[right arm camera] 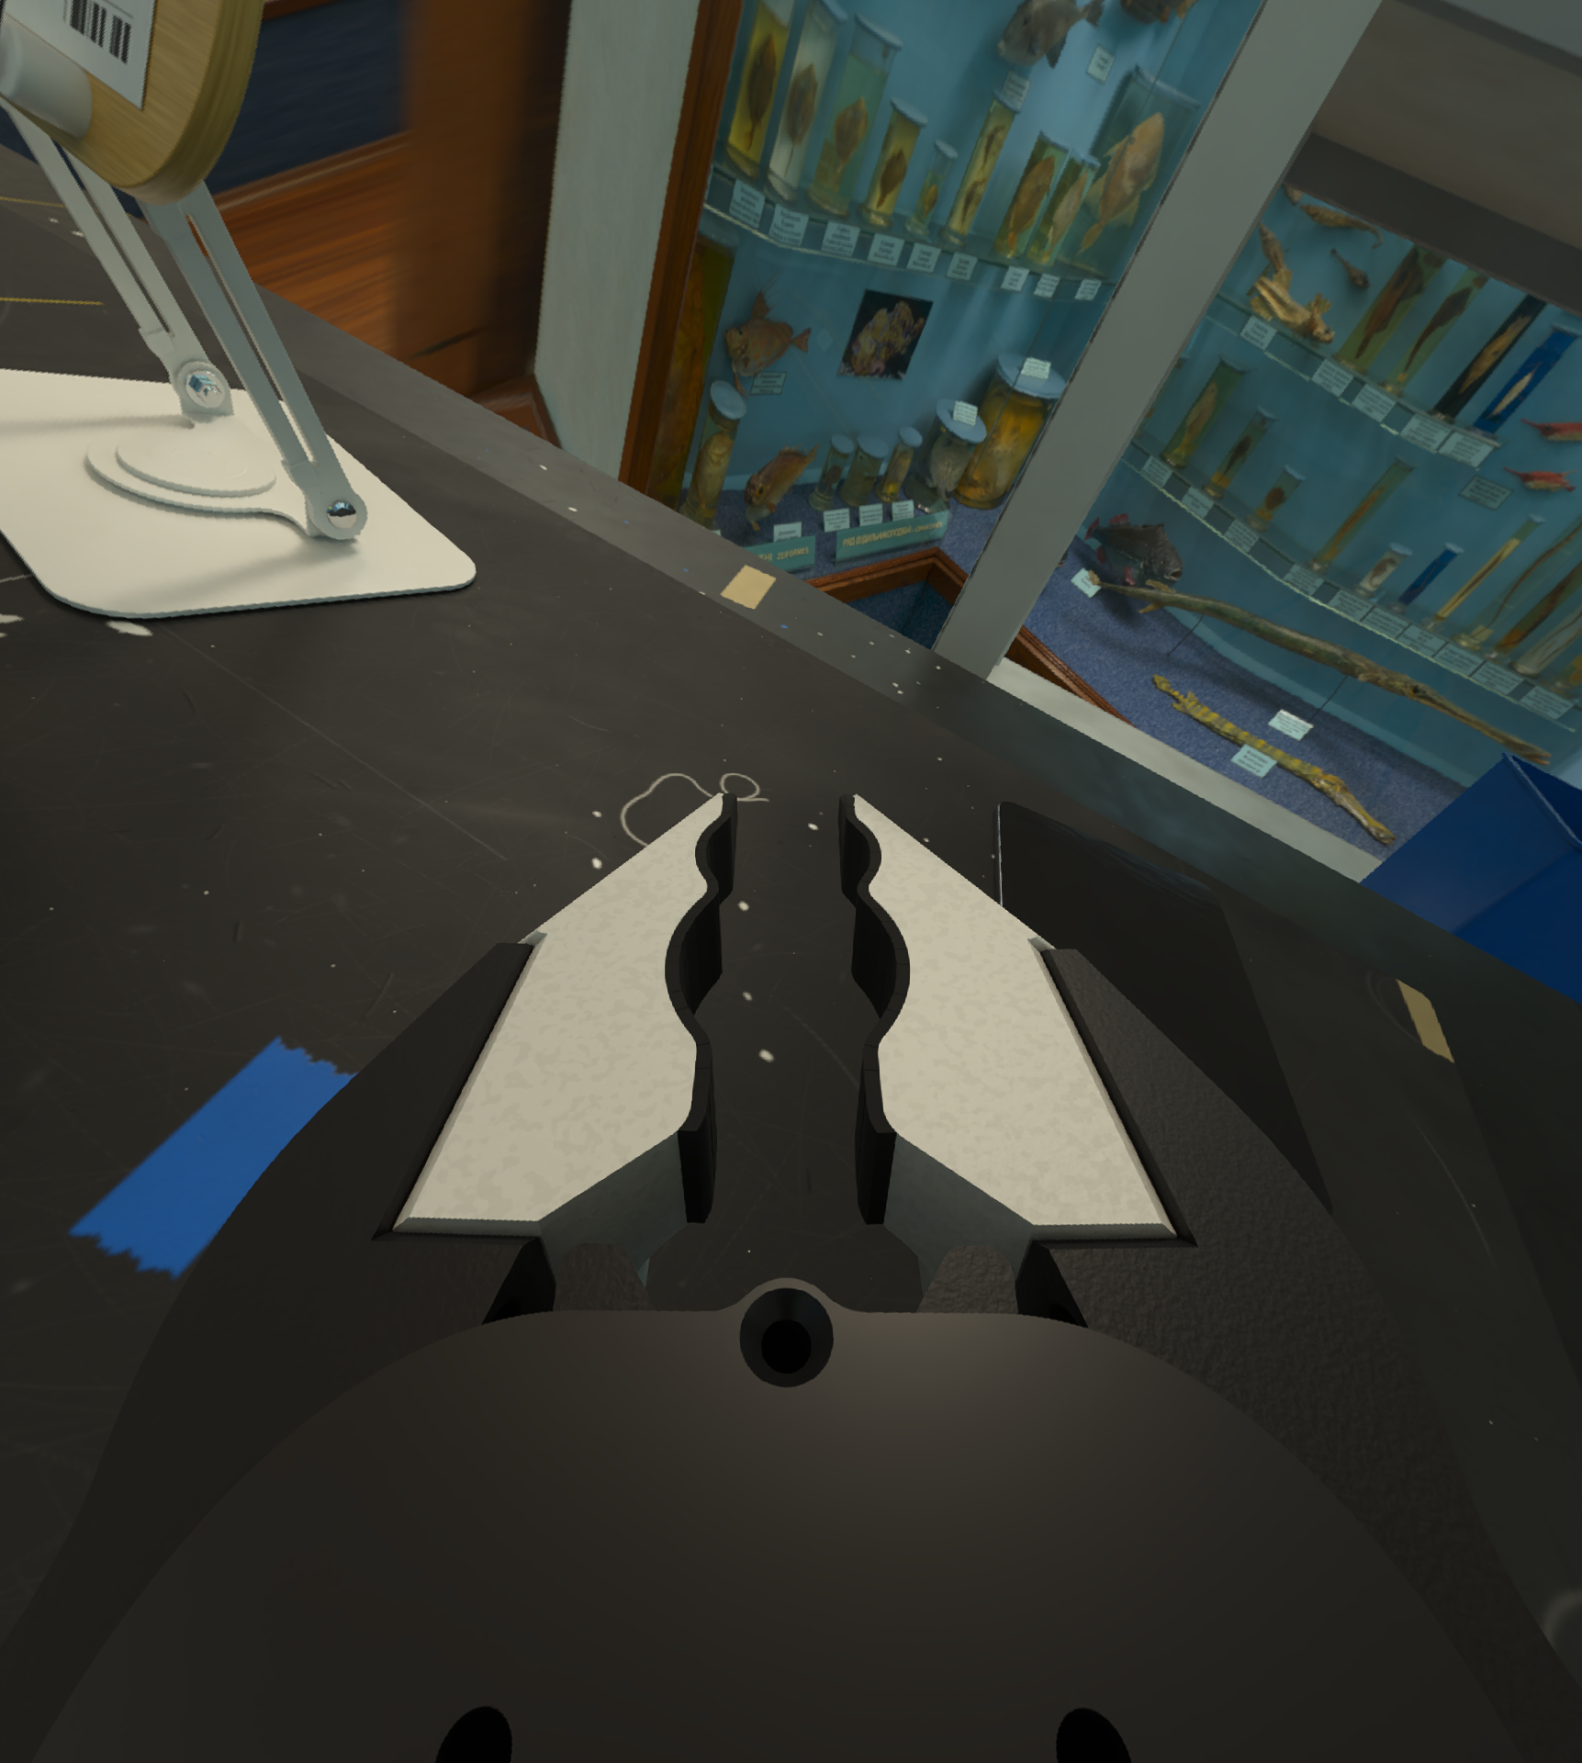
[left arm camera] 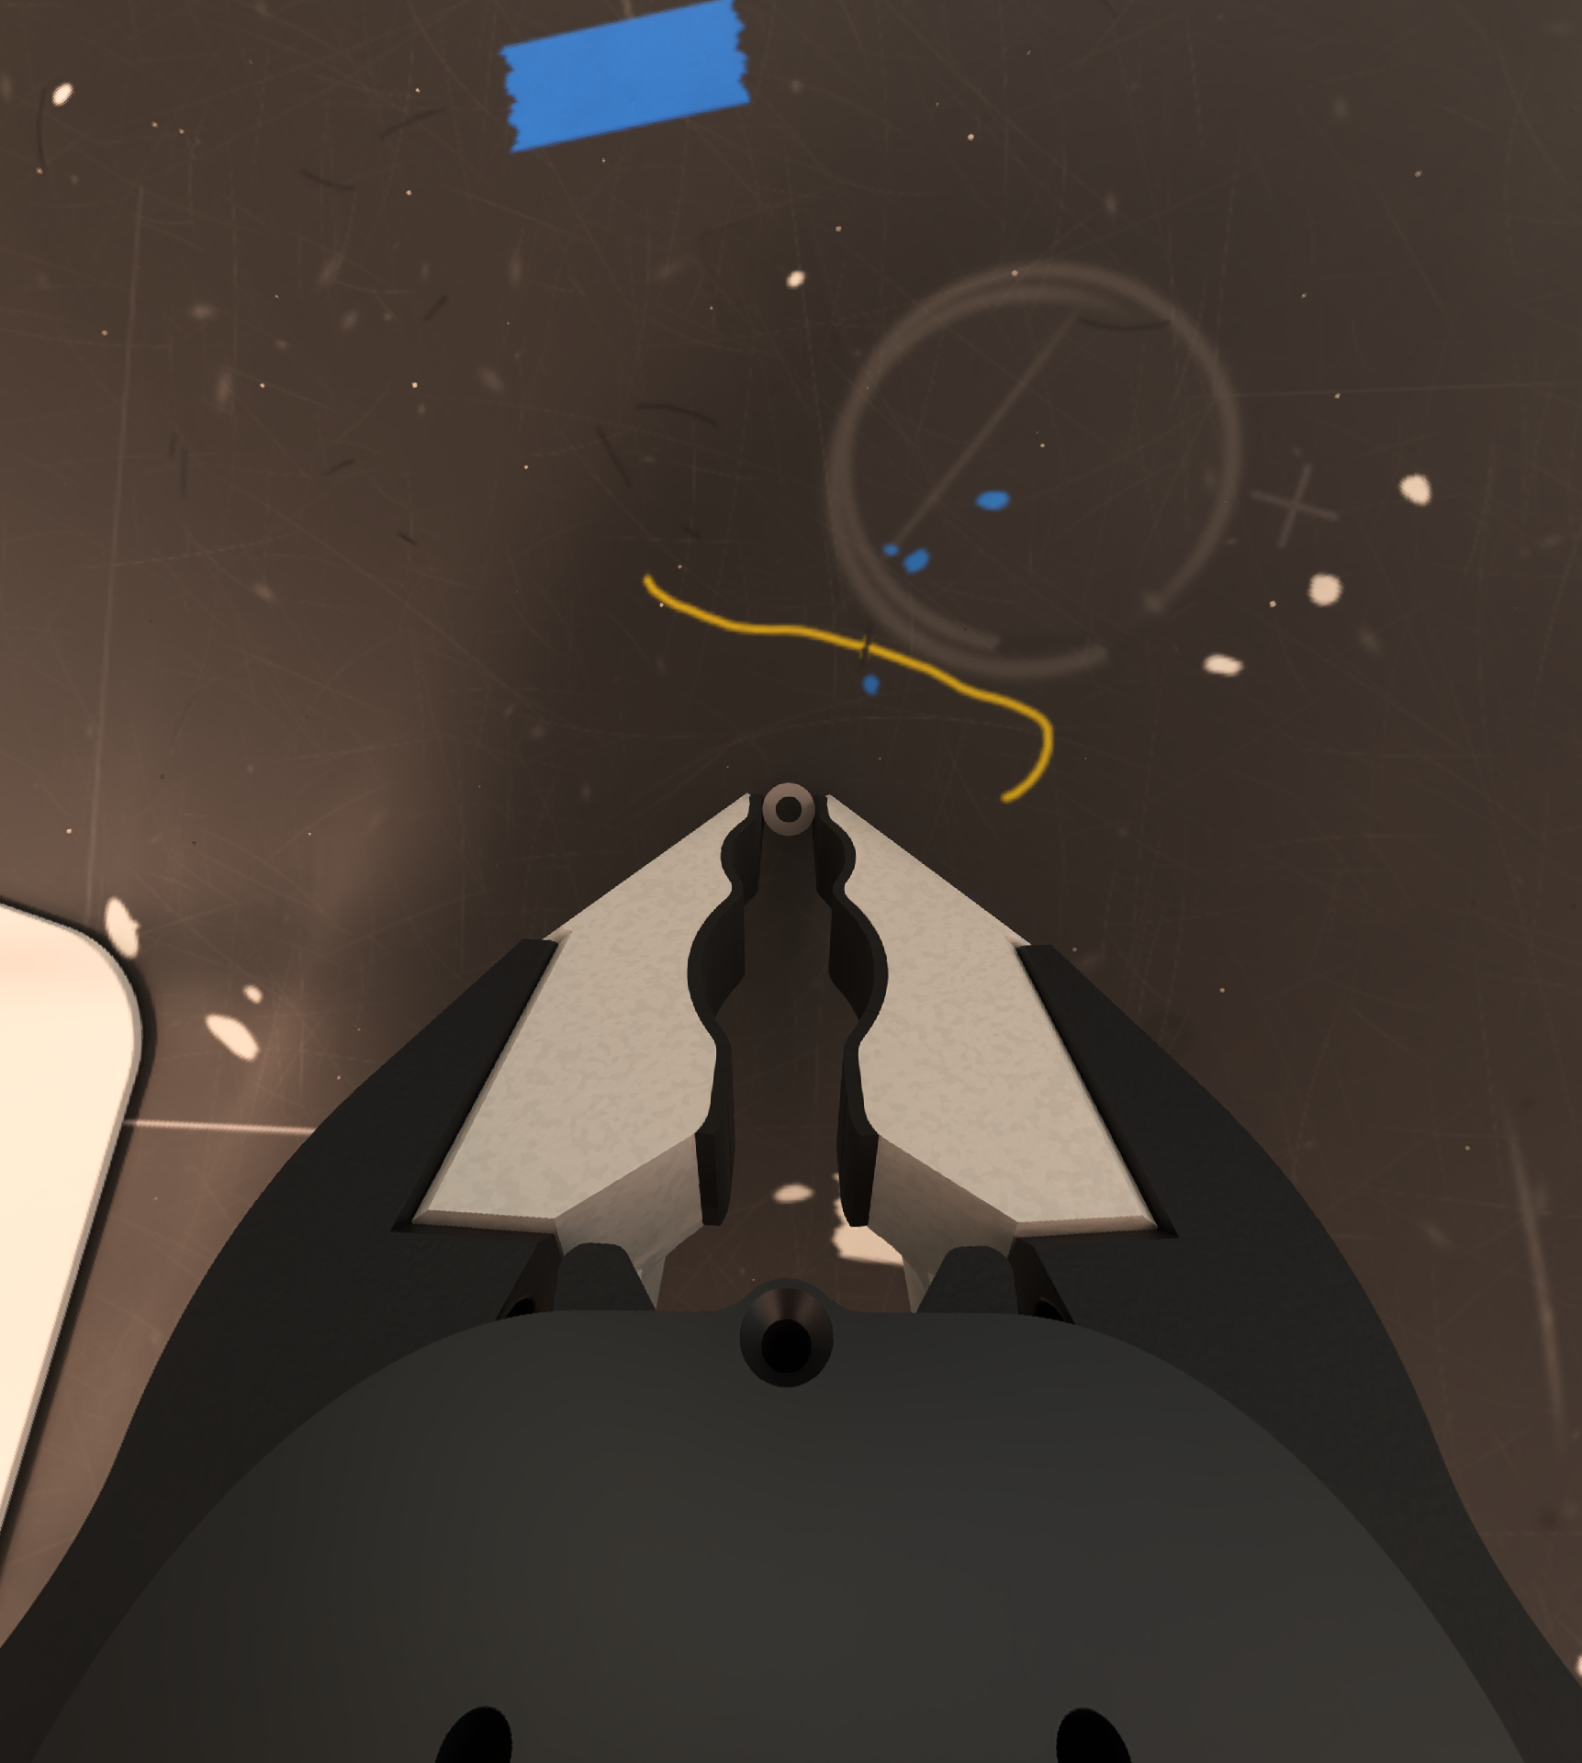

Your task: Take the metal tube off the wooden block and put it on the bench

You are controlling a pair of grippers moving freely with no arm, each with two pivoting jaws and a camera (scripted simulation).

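The left gripper (left arm camera: 788,811) grasps the tube (left arm camera: 788,808) end-on at its fingertips above the bench (left arm camera: 386,572), seemingly lifted clear and awaiting placement, while the right gripper (right arm camera: 787,806) hangs released and empty.

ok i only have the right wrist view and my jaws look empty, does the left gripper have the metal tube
observer: yes, the left gripper is shut on the metal tube, seen end-on between its fingertips.
operator: whats under it
observer: the dark bench, with a yellow wire scrap lying past the tips in that view.
operator: any other marks there
observer: a faint ring mark on the bench, up and right of the wire, with blue paint specks inside it.
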